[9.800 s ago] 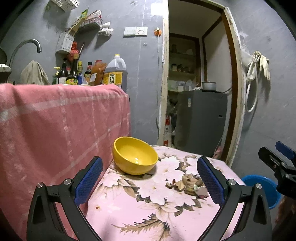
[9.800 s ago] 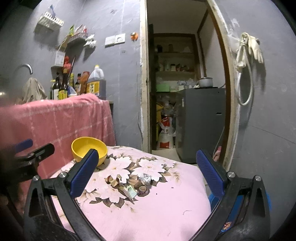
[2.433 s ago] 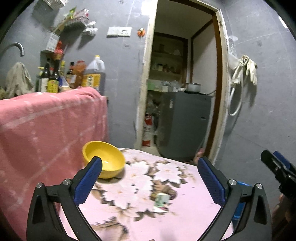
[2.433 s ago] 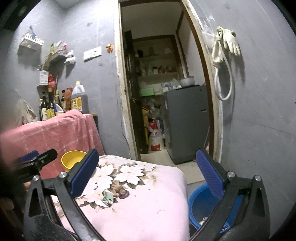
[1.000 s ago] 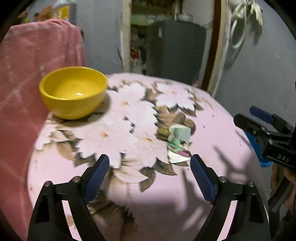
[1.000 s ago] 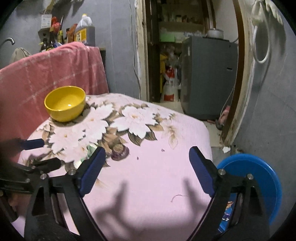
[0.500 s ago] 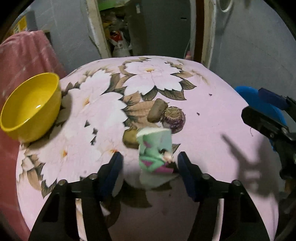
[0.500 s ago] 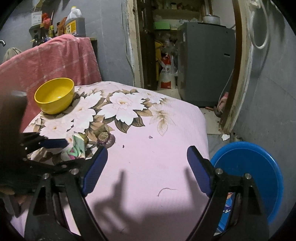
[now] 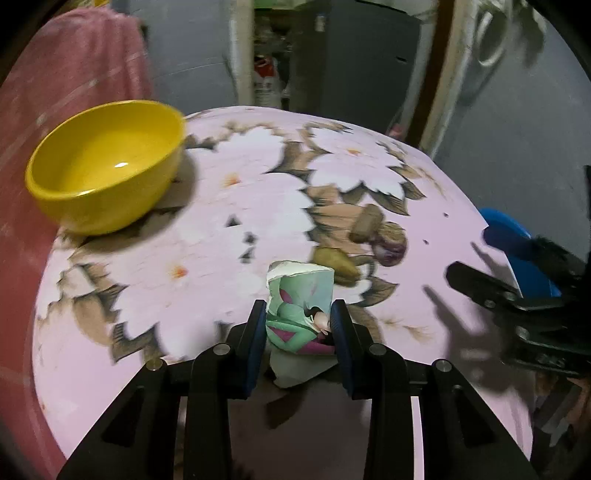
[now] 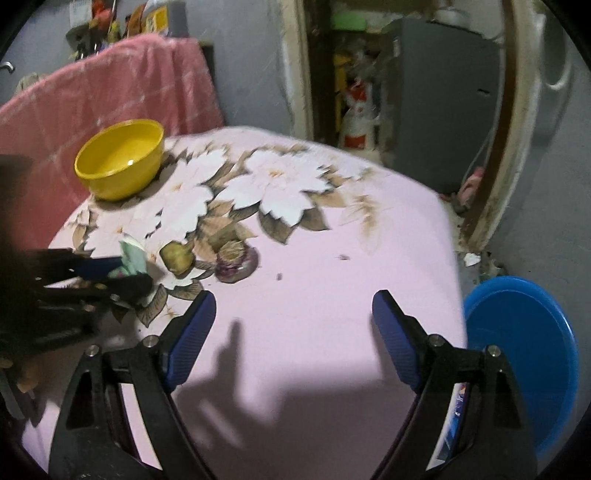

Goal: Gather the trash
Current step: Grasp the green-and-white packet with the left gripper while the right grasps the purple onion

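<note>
**Left jaws closing on the wrapper**

Since a sec ago the left gripper [image 9: 298,325] has dropped in from wide to narrow, jaws closing w/ the green wrapper [image 9: 300,311] between the pads, still on the floral tablecloth [image 9: 207,236]. L to R: yellow bowl [image 9: 105,162] far left, wrapper centre, peel scraps [image 9: 373,236] just beyond it, blue bin [image 10: 521,354] off the table's right edge. Right gripper [image 10: 293,338] hangs wide, holding nothing. Nothing visibly binned yet; wrapper & scraps remain.

A cramped home kitchen: grey walls, a flowered pink tablecloth [image 10: 332,295] with a yellow bowl [image 10: 118,158], bottles on a shelf [image 10: 122,18], a grey fridge [image 10: 443,92] through the doorway.
</note>
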A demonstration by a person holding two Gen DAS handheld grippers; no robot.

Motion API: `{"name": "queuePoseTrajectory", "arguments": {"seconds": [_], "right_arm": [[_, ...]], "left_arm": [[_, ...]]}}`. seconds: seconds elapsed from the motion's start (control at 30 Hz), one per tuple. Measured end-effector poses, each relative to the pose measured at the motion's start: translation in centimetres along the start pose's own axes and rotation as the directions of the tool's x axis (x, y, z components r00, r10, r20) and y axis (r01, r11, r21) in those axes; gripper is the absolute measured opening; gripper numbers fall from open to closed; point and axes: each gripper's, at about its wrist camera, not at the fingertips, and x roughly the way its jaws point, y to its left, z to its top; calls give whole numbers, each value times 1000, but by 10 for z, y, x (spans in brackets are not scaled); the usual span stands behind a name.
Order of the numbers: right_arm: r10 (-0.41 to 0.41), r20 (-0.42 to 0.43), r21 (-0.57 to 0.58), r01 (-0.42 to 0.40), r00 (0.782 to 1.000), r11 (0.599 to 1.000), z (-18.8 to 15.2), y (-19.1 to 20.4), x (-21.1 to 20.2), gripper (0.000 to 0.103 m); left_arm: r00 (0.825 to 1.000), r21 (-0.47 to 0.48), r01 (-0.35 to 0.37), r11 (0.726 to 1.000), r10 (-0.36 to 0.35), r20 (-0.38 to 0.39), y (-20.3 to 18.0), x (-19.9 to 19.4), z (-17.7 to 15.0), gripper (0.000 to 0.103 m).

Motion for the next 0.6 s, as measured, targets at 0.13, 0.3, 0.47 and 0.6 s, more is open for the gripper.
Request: {"name": "queuePoseTrajectory", "arguments": {"seconds": [0.13,0.3,0.47,0.6], "right_arm": [[37,-71,-32,-39,997,999,11,12,24,93],[29,-118,-108,-41,993,993,21,31,47,79],[44,-129,-122,-60,991,991,28,35,55,59],[67,-127,-100,-80,990,992,25,33,50,58]], "left_arm": [[1000,-55,14,998,-14,6,20,-11,-2,30],[1000,-73,28,997,-27,9,19,-22,-6,30],[999,-83,47,995,-46,13,15,-24,-9,30],[997,-90,72,993,-70,34,10,-23,-7,30]]}}
